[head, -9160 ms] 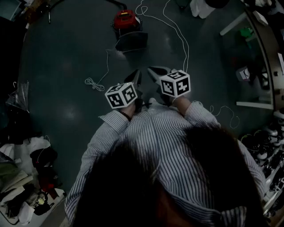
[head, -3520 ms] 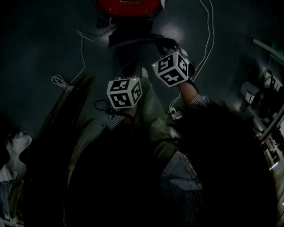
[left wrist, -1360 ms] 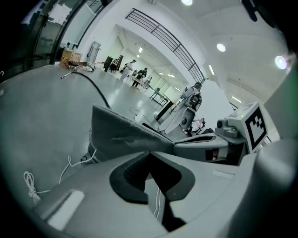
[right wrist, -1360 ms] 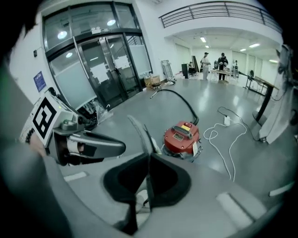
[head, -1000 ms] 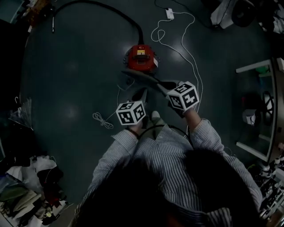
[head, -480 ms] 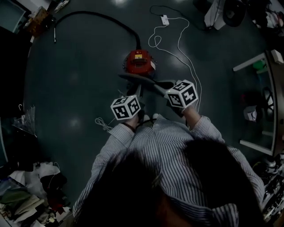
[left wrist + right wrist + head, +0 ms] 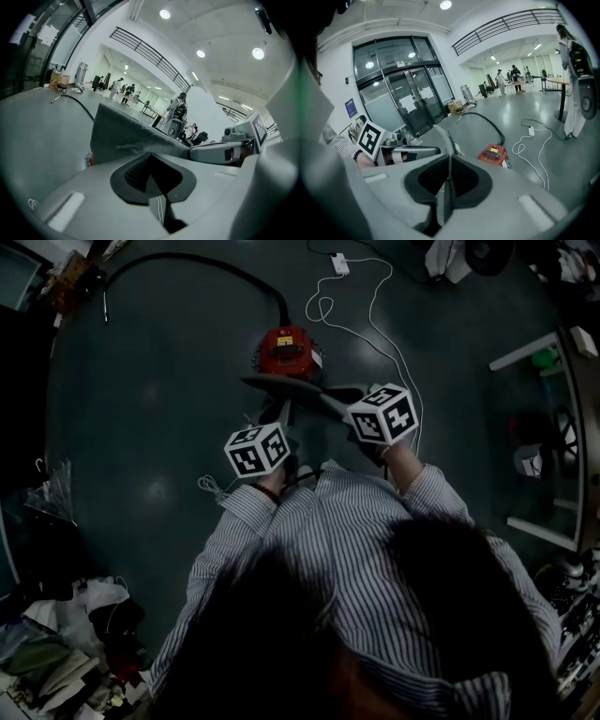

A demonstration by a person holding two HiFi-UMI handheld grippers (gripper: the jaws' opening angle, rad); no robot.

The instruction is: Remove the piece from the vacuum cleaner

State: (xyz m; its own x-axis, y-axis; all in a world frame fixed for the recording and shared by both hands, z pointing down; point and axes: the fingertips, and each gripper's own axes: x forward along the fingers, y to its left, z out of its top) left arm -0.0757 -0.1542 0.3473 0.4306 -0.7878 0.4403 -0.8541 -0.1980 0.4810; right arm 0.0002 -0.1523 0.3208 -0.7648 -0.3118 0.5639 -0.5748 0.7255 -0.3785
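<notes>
A small red vacuum cleaner (image 7: 289, 350) stands on the dark floor ahead of the person; it shows too as the red vacuum cleaner (image 7: 493, 153) in the right gripper view. A flat dark grey piece (image 7: 281, 385) hangs above the floor, apart from the machine. My right gripper (image 7: 336, 407) is shut on one end of it, and the thin piece (image 7: 443, 136) runs edge-on between the pads. My left gripper (image 7: 286, 418) is shut just under the piece's other end. There the piece (image 7: 126, 136) fills the view broadside beyond the closed left gripper (image 7: 151, 155); whether they touch I cannot tell.
The black hose (image 7: 216, 263) curves away from the vacuum to the far left. A white cable (image 7: 375, 324) loops over the floor at the right. A white-framed rack (image 7: 553, 427) stands at the right edge. Clothes and clutter (image 7: 56, 634) lie at the lower left.
Nine seconds ago the grey piece leaned on the vacuum cleaner; the person then bent down to it. Now the piece is lifted off in the right gripper, and the person stands upright.
</notes>
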